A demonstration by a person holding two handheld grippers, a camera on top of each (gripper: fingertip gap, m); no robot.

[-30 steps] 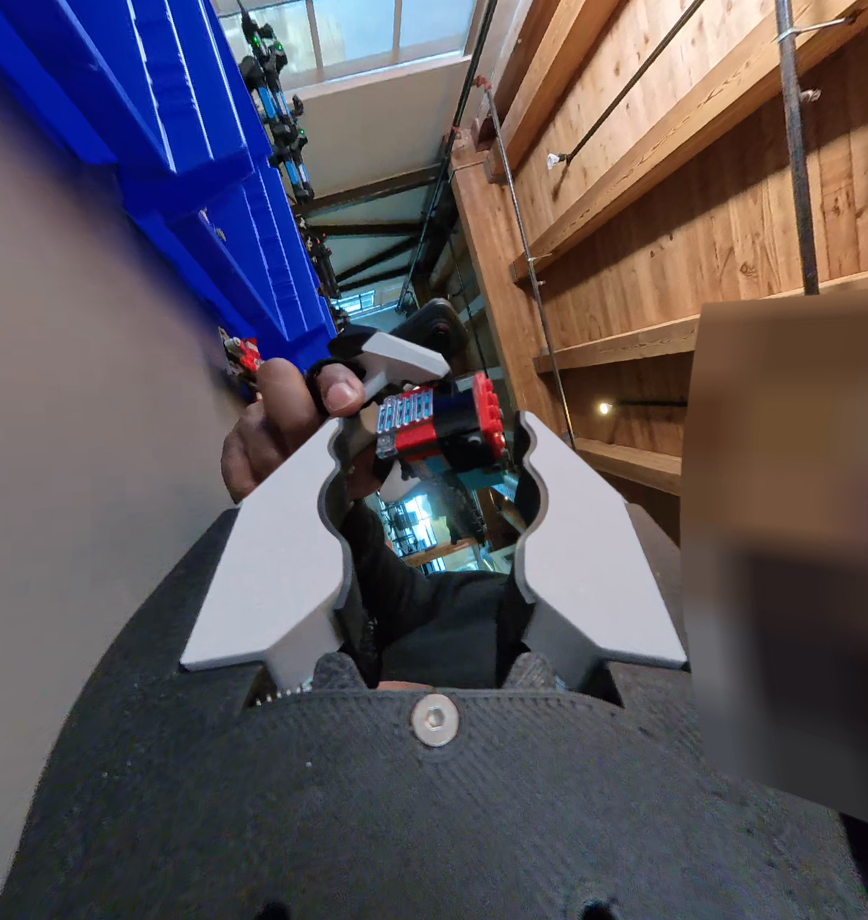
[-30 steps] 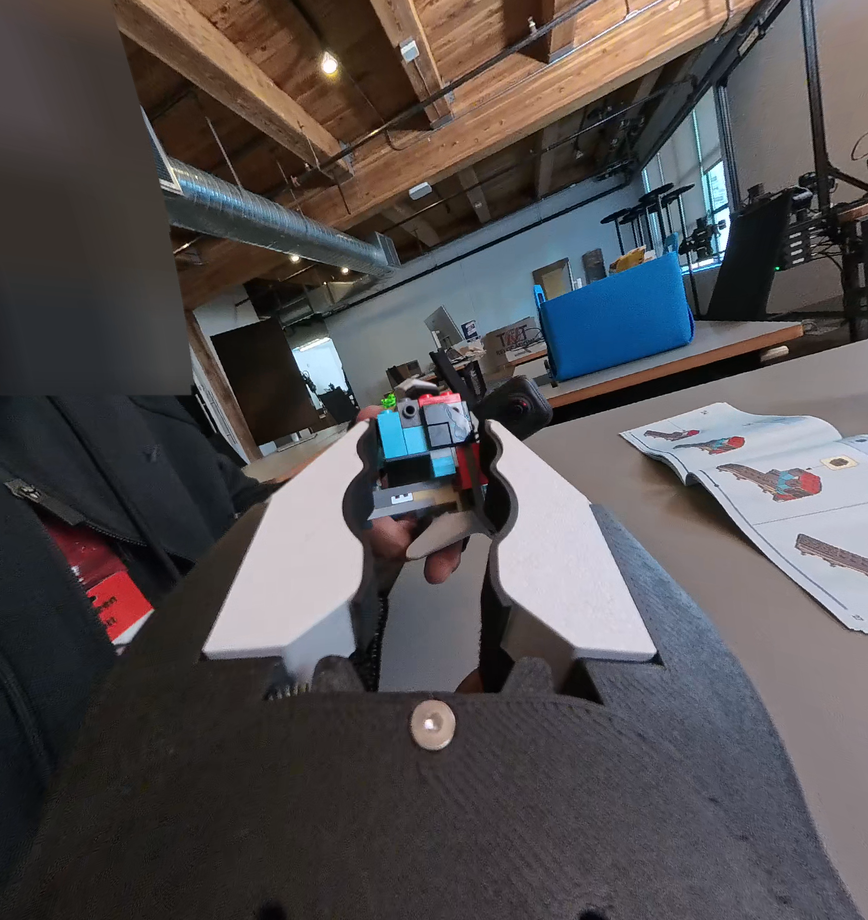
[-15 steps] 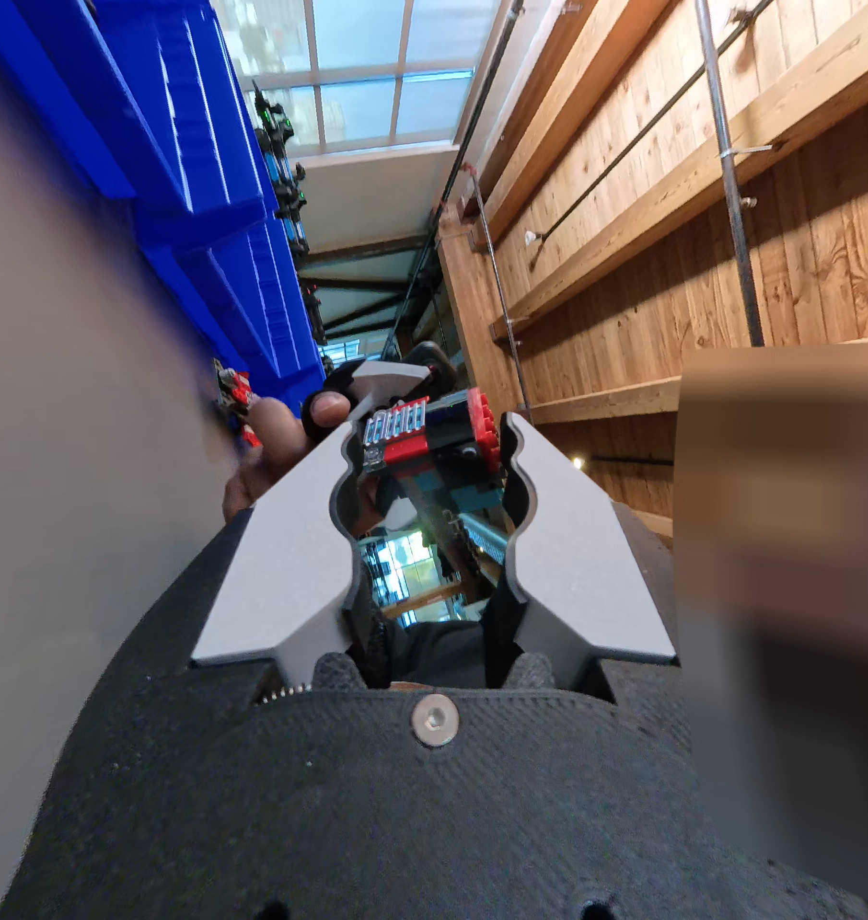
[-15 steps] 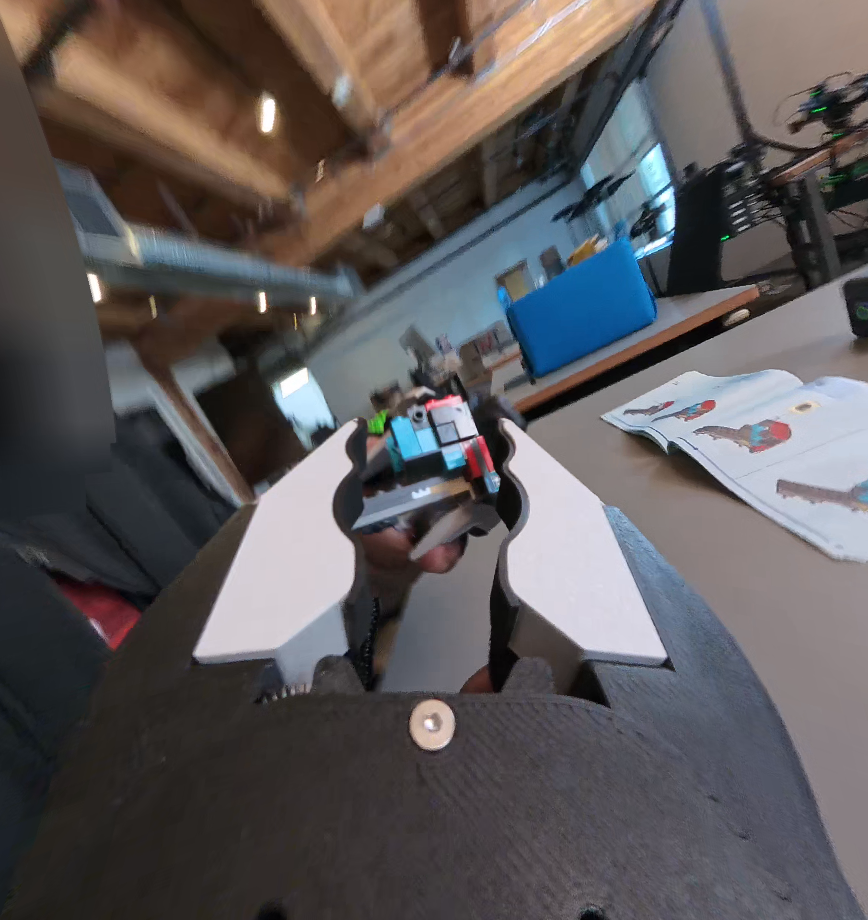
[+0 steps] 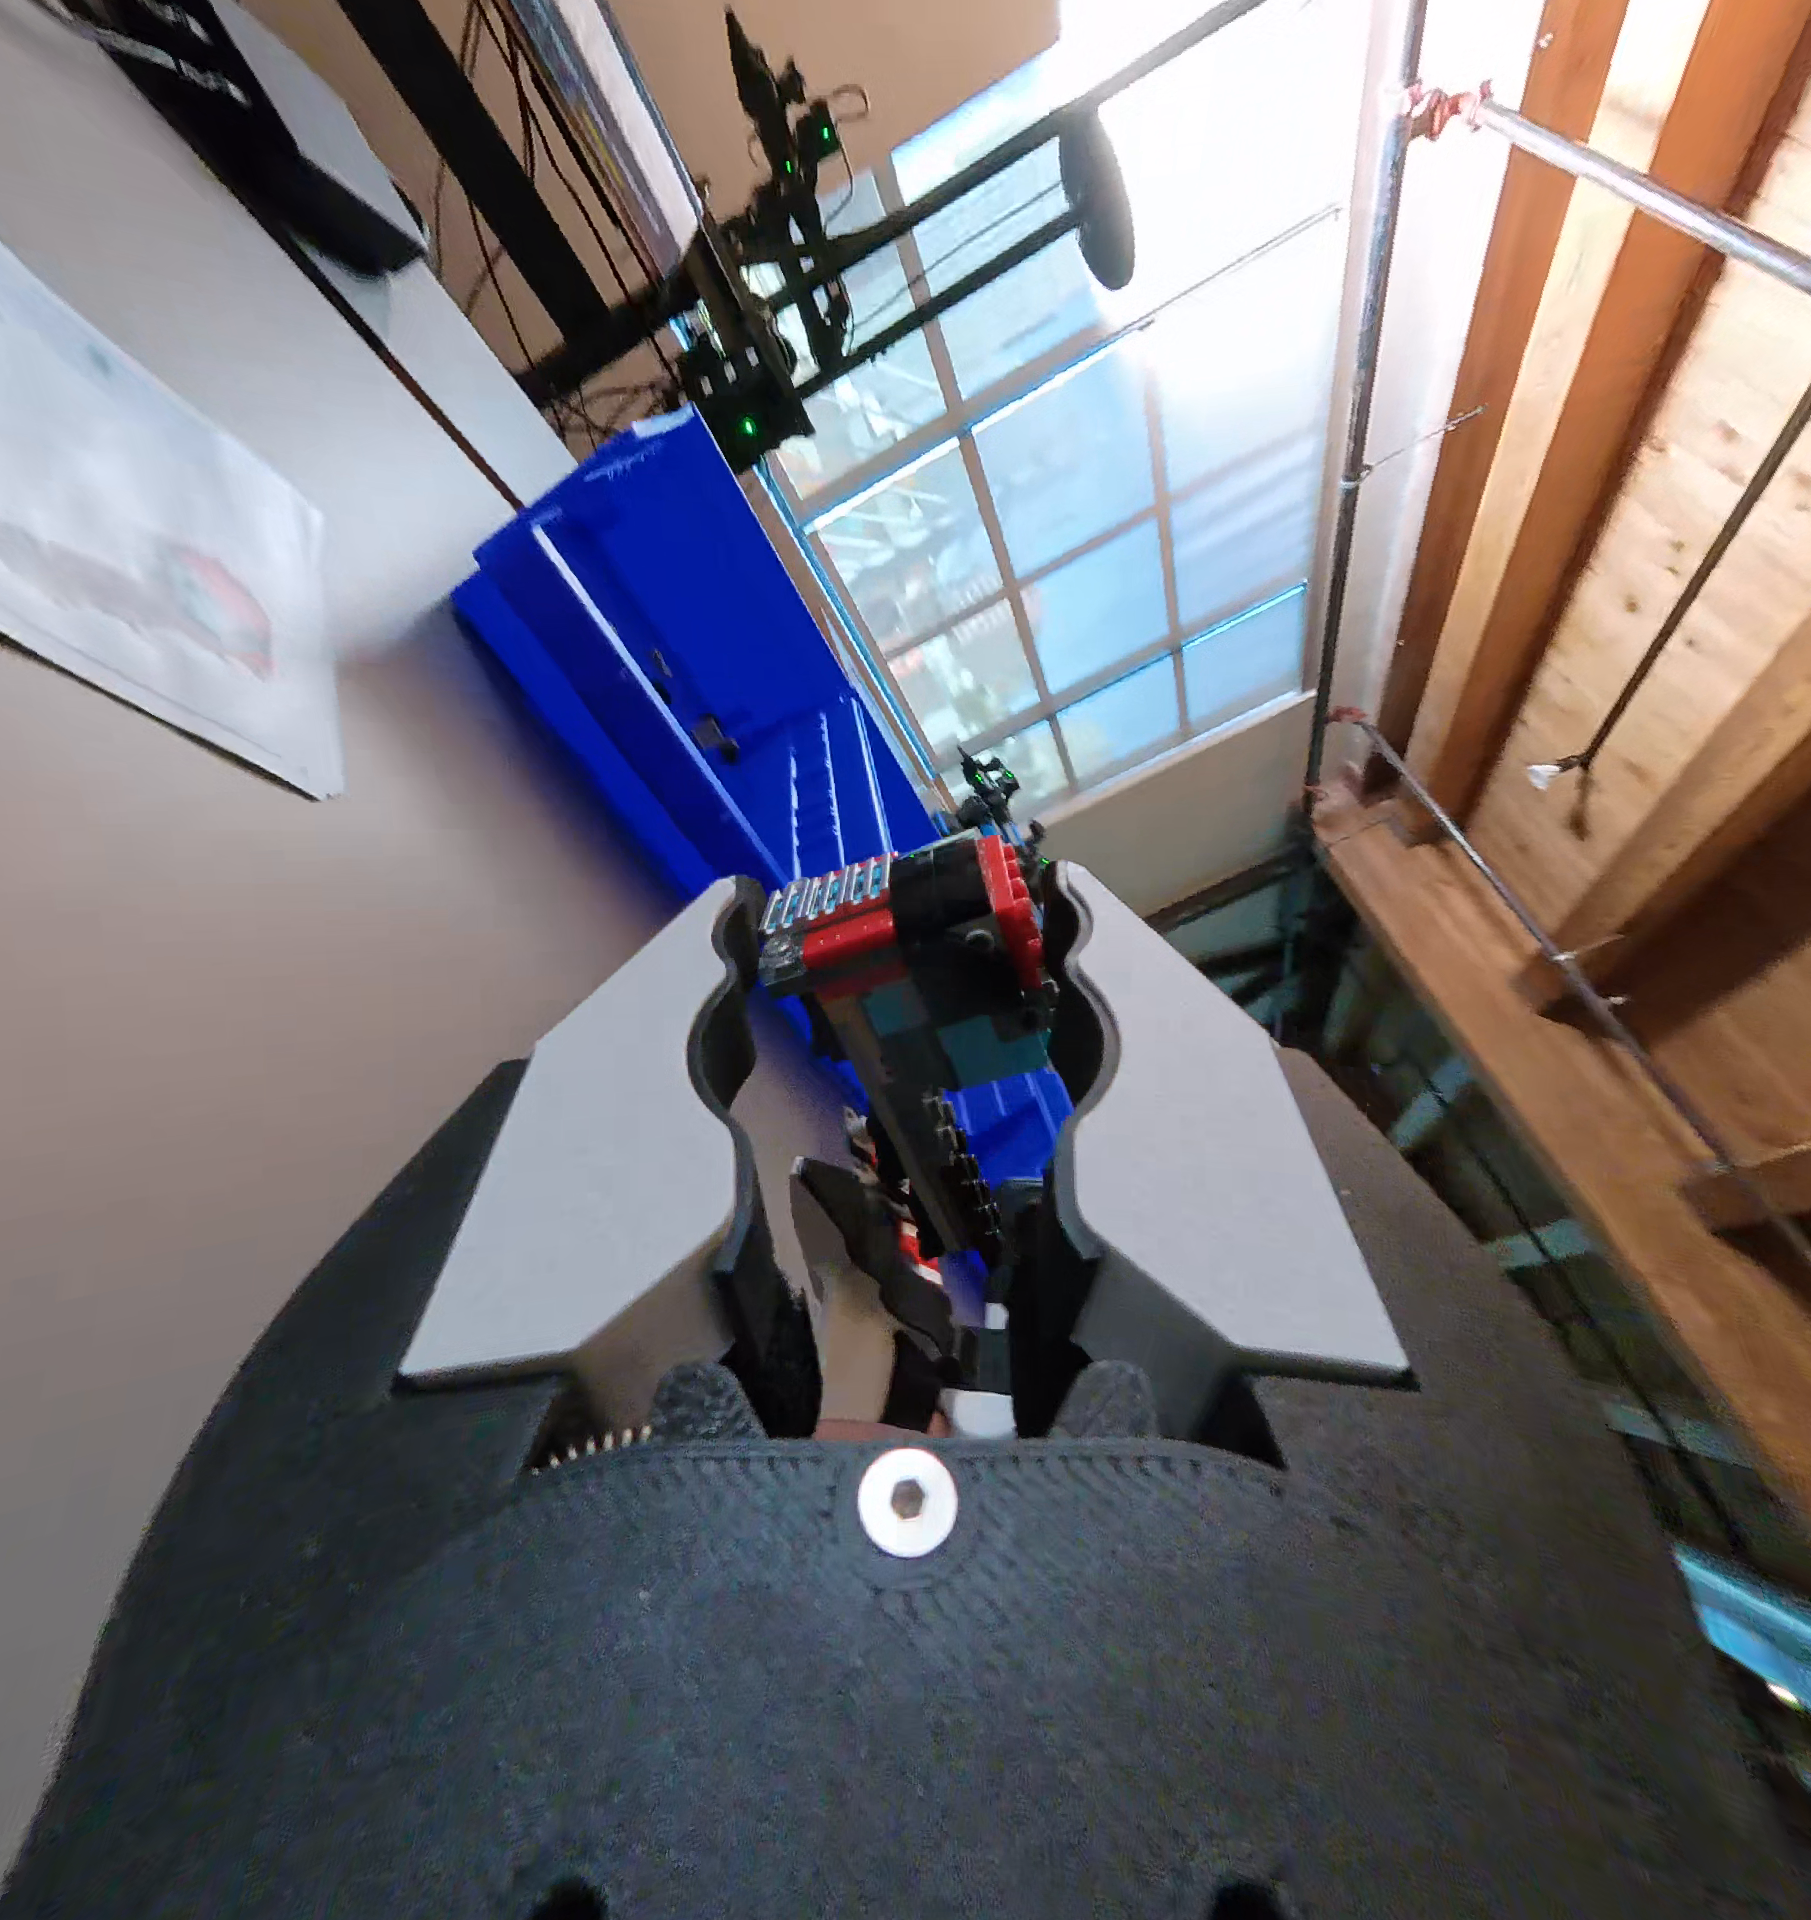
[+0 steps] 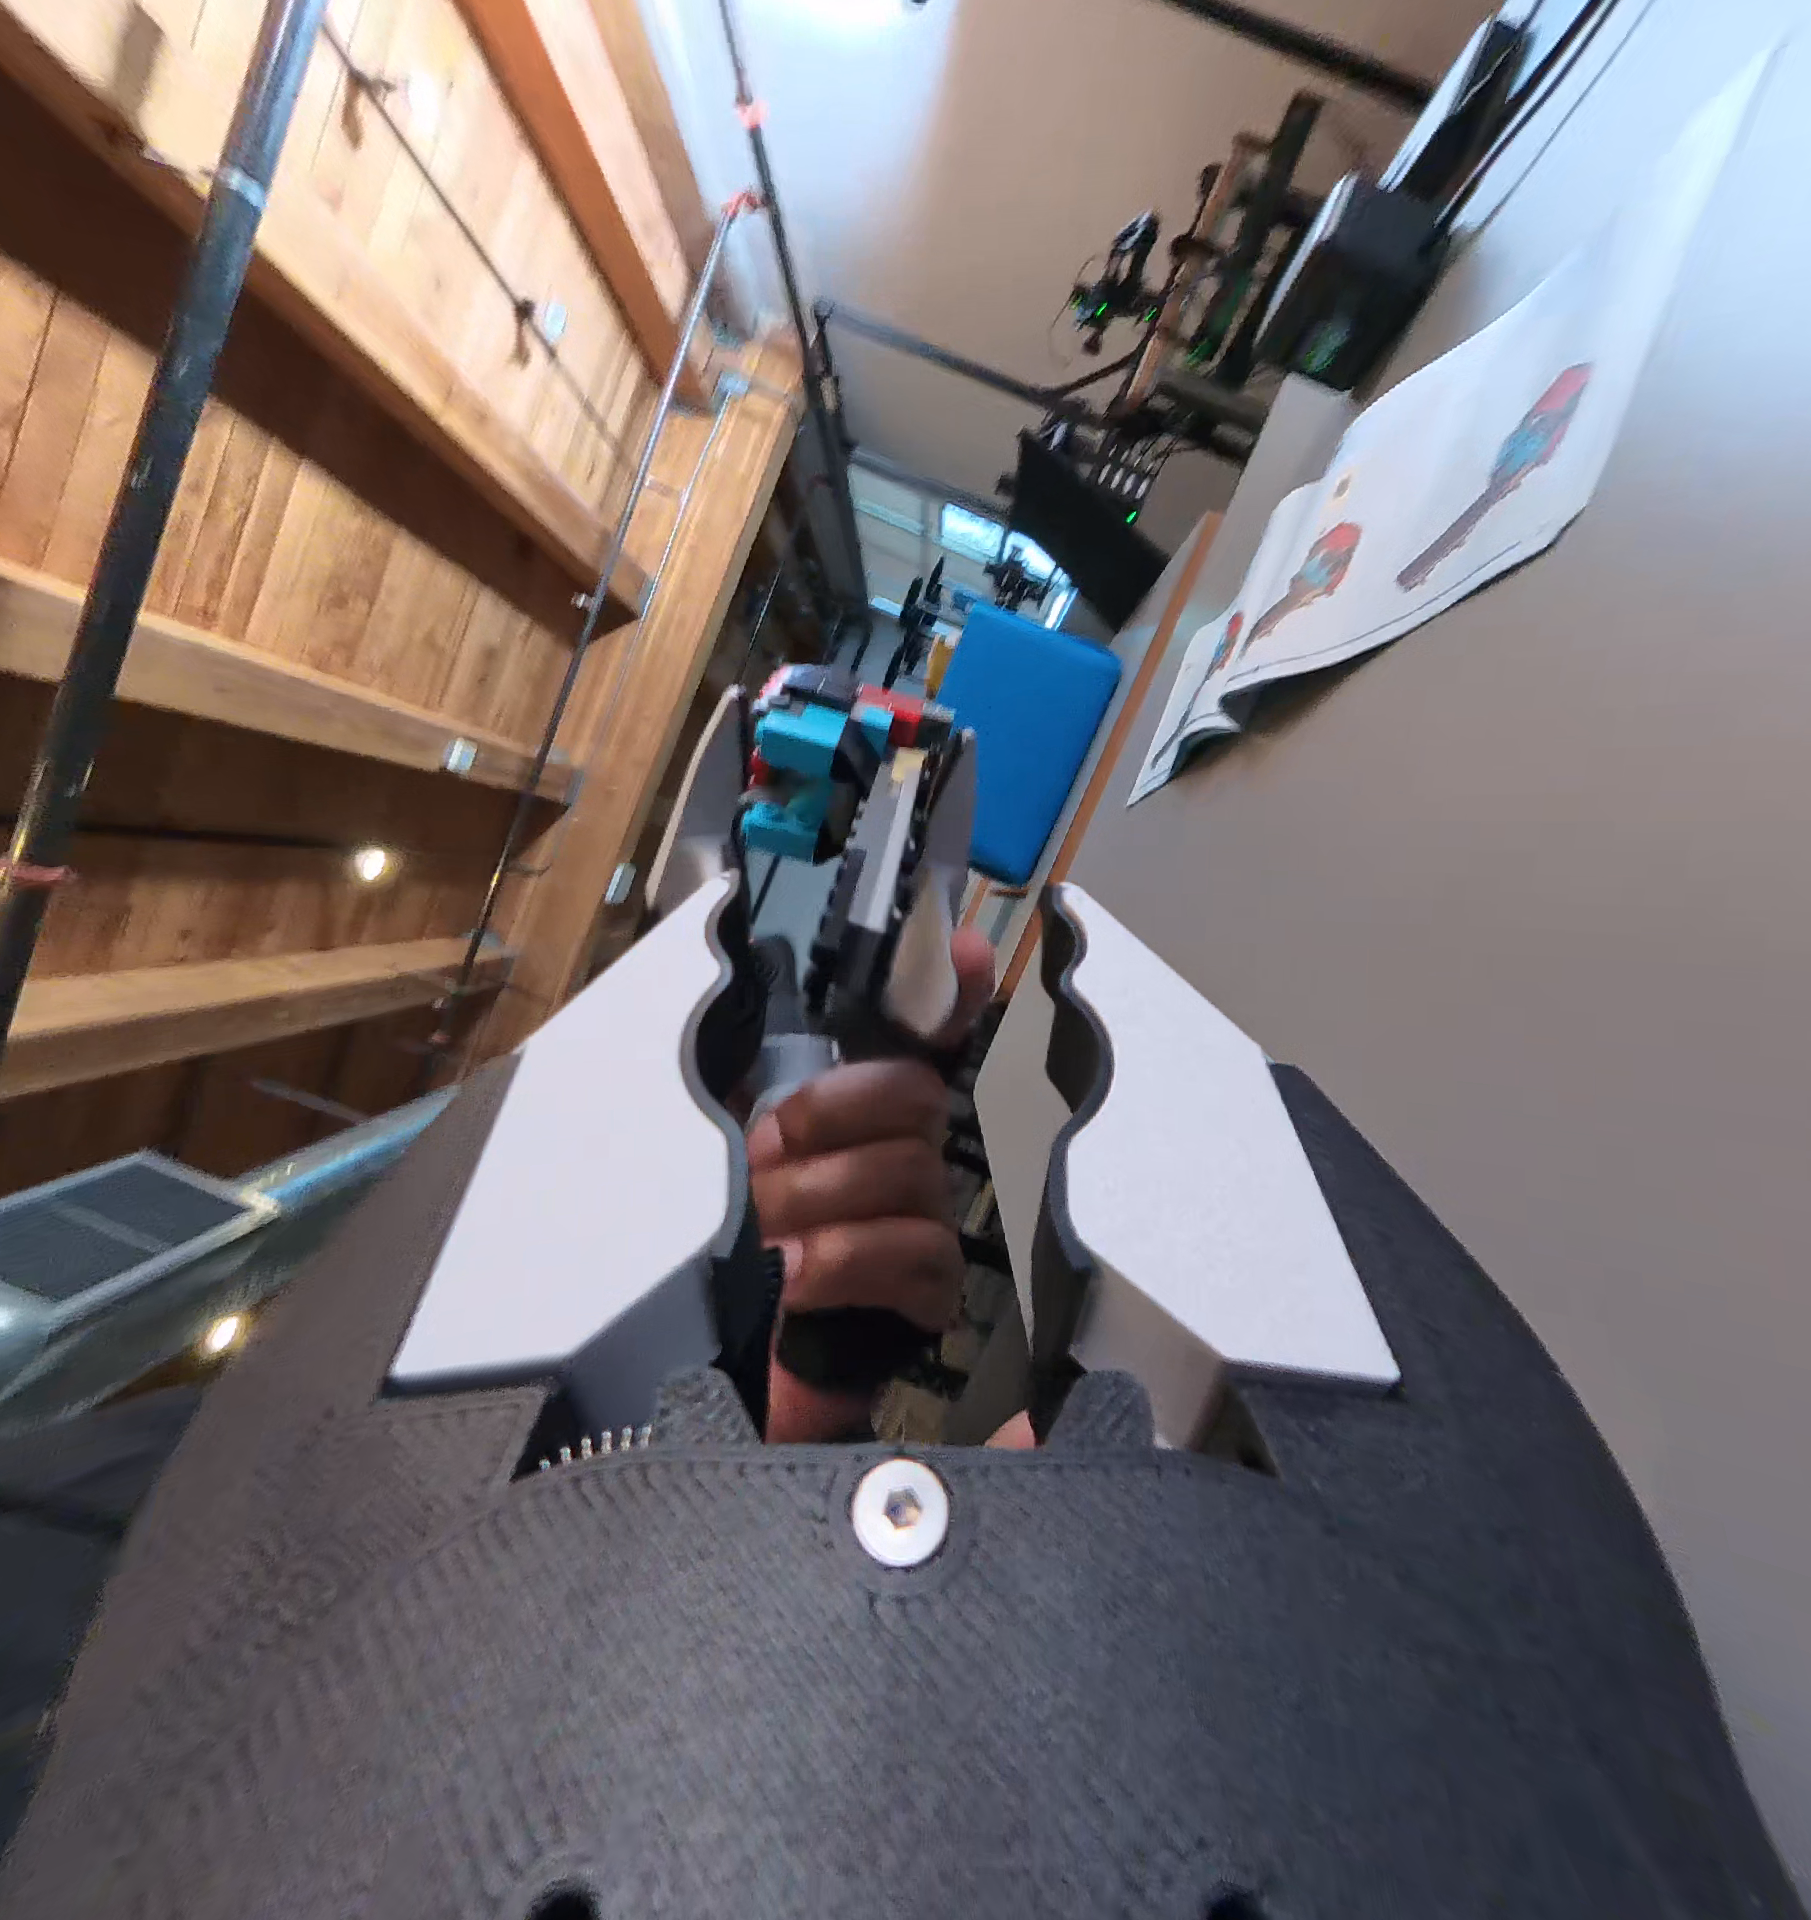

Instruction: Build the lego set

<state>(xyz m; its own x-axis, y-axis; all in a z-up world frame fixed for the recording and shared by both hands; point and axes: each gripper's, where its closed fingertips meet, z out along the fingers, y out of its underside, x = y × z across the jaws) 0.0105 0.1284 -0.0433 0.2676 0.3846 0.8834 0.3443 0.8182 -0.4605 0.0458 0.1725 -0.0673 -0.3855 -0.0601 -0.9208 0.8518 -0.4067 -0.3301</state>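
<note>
The partly built lego model, made of red, black and teal bricks with a long black plate, sits between the fingertips of my left gripper, which is shut on it in mid-air. In the right wrist view the same model is held out in front by the left gripper's fingers, with a hand behind them. My right gripper is open and empty, just short of the model and not touching it.
The grey table carries an open instruction booklet, also in the right wrist view. Blue bins stand on the table beyond the model. A black device sits past the booklet. The gap from one gripper's tips to the other's is roughly 7 cm. Between my left fingertips and the black device there is roughly 40 cm.
My left gripper closed on the model and took it. My right gripper let go of it, opened and drew back. Both views swung round sharply.
</note>
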